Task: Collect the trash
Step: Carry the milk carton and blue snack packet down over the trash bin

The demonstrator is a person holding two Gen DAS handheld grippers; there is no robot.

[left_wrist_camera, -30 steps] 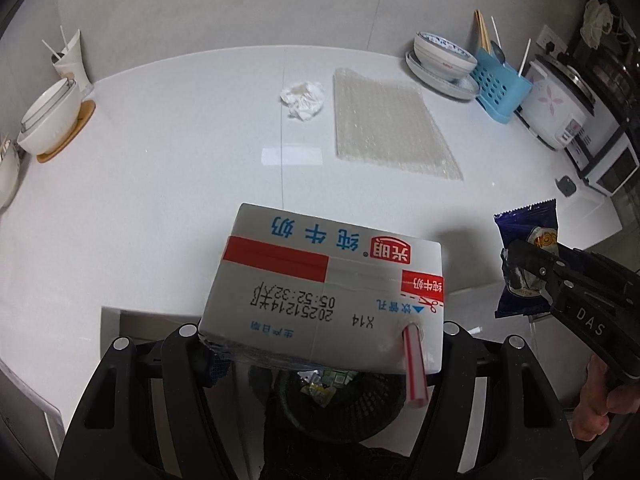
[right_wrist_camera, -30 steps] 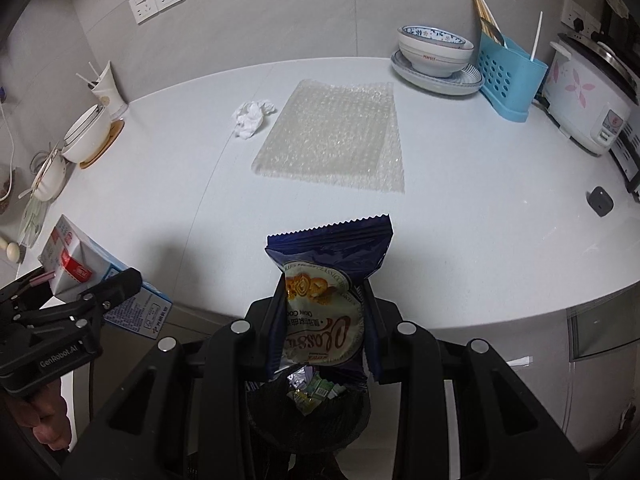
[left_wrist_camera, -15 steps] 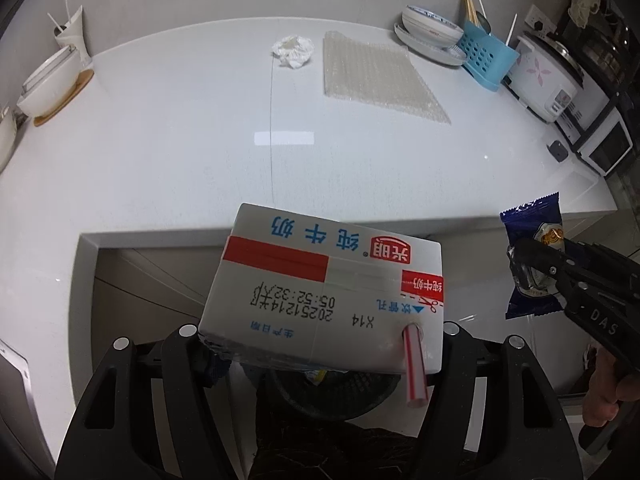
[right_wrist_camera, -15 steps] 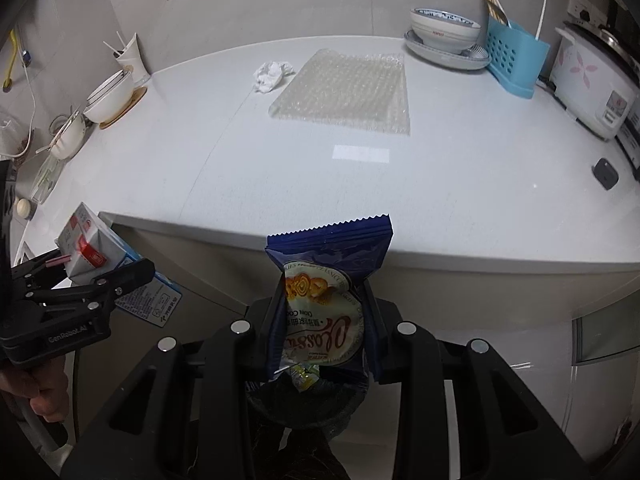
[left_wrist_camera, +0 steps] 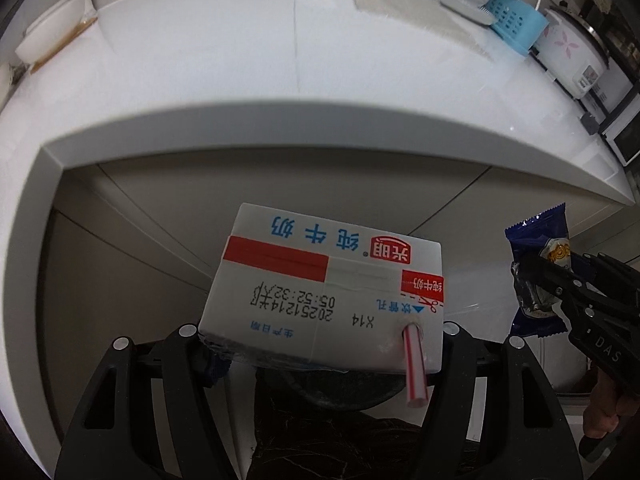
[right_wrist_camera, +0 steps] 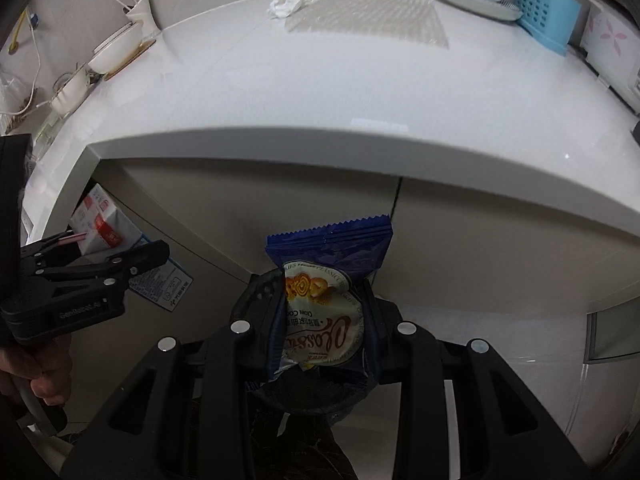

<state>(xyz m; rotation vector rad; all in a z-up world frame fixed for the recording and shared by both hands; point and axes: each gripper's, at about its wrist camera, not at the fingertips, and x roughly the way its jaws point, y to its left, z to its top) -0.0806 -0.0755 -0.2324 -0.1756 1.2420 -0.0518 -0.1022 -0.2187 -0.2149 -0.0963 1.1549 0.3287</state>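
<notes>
Left gripper [left_wrist_camera: 320, 344] clamped on milk carton [left_wrist_camera: 324, 296], lower centre of left view, straw [left_wrist_camera: 414, 364] poking toward the camera. Right gripper [right_wrist_camera: 326, 320] clamped on blue cookie packet [right_wrist_camera: 326, 280], lower centre of right view. Both below the counter edge [left_wrist_camera: 320, 128], over a dark bin [left_wrist_camera: 340, 390].

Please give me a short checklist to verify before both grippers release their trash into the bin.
1. Left gripper clamps milk carton: ok.
2. Right gripper clamps cookie wrapper: ok.
3. Black bin lies under the carton: ok, though mostly hidden.
4. Bin under the wrapper: ok, rim partly visible.
5. Room left in the bin: cannot tell.
6. Counter cleared: not ok; crumpled tissue and bubble wrap remain.
</notes>
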